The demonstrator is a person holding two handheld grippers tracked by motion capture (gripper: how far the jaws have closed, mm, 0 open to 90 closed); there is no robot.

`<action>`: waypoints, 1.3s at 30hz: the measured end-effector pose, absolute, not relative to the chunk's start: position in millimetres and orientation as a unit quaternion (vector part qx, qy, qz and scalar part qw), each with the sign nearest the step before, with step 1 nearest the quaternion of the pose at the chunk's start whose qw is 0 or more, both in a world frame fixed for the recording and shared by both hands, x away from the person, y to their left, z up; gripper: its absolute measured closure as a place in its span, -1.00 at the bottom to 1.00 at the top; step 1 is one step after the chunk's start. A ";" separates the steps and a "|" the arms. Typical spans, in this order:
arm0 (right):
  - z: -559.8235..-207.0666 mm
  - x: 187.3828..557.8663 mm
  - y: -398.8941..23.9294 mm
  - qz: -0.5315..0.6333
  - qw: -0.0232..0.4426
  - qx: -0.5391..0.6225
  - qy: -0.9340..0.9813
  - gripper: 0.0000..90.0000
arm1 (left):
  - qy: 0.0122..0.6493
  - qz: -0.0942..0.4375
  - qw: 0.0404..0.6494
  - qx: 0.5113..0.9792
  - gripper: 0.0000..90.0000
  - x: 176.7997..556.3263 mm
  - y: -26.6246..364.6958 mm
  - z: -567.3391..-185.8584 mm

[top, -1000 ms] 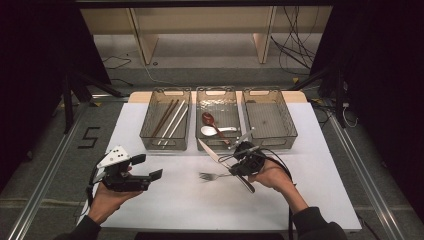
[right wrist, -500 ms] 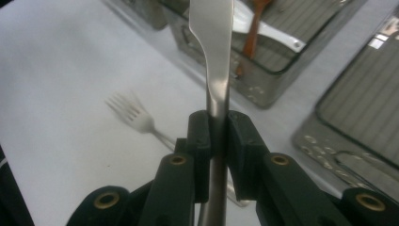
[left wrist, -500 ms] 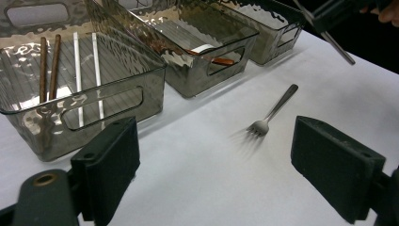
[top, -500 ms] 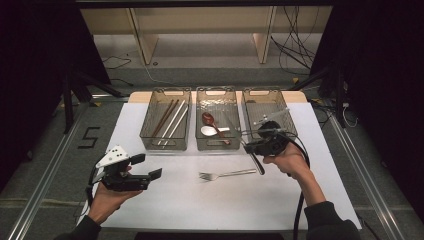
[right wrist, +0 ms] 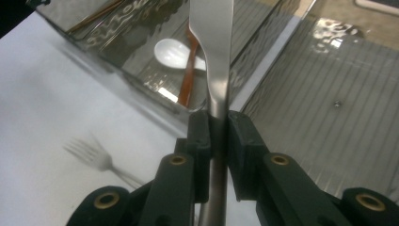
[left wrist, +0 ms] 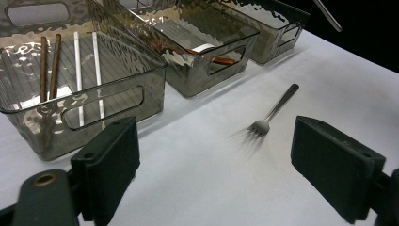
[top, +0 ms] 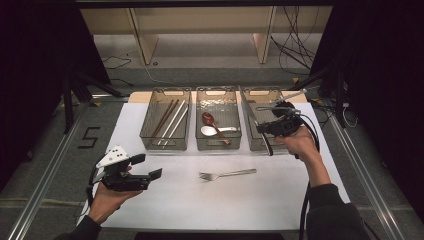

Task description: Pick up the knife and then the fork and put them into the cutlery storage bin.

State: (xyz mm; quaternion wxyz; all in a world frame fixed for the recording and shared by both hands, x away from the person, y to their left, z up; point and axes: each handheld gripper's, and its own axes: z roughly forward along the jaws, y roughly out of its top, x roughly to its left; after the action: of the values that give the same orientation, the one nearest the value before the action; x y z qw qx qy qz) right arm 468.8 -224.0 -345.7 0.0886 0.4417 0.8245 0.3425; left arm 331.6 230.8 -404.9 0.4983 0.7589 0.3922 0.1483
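Observation:
My right gripper is shut on a table knife, held in the air over the empty right bin. In the right gripper view the knife is pinched on its handle between the pads, blade pointing away. A metal fork lies on the white tabletop in front of the middle bin. My left gripper hovers open at the front left with nothing in it. In the left gripper view the fork lies beyond the wide-open gripper.
Three clear bins stand in a row at the back. The left bin holds brown and white chopsticks. The middle bin holds a white spoon and a brown spoon. Dark floor surrounds the table.
My right gripper has carried the knife up and away from the table beside the fork to above the right bin. The left gripper and the fork have stayed put.

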 end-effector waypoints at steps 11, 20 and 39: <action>-338.2 498.0 -238.2 0.334 0.106 0.488 0.800 0.79 | 0.392 0.148 0.498 0.760 -0.66 331.9 230.2 -405.1; -342.8 520.0 -242.0 0.319 0.105 0.517 0.787 0.79 | 0.392 0.146 0.498 0.759 -0.66 331.9 230.7 -405.3; -355.5 548.1 -237.2 0.294 0.095 0.561 0.768 0.79 | 0.391 0.146 0.499 0.759 -0.66 331.6 230.9 -404.7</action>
State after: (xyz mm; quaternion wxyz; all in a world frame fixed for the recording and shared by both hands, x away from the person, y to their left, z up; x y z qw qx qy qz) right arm 548.1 -237.2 -355.5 0.0950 0.5613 0.7677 0.2942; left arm 331.6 230.9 -404.7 0.4990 0.7593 0.3915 0.1456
